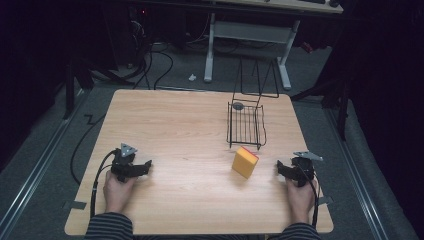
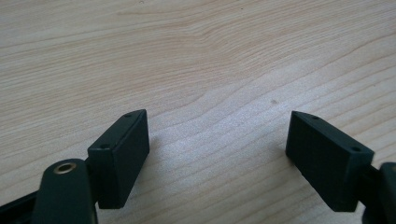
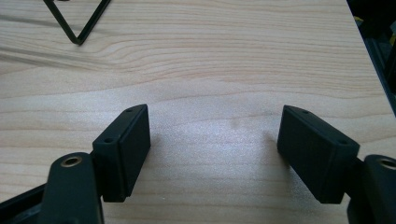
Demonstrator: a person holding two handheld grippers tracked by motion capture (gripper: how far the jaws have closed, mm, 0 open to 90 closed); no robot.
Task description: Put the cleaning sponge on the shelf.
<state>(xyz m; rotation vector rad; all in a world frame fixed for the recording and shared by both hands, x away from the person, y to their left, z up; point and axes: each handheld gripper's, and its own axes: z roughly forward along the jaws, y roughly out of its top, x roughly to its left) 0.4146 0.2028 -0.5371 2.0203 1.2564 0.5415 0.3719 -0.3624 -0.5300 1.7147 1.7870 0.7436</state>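
The left gripper [image 1: 146,165] rests near the table's [image 1: 170,125] left front corner, jaws wide apart, grasping nothing. The yellow rectangular sponge with a red edge [image 1: 245,161] lies right of centre, before the black wire basket [image 1: 246,125]. The right gripper [image 1: 281,167], equally released and empty, should approach it level and squarely.

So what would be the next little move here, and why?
Probably the right tool should slide toward the yellow sponge, which stands on the table nearest that hand, just in front of the wire basket. Both tools rest on the wood with jaws apart and nothing between them; the left tool is far off, so the right has the shorter reach.
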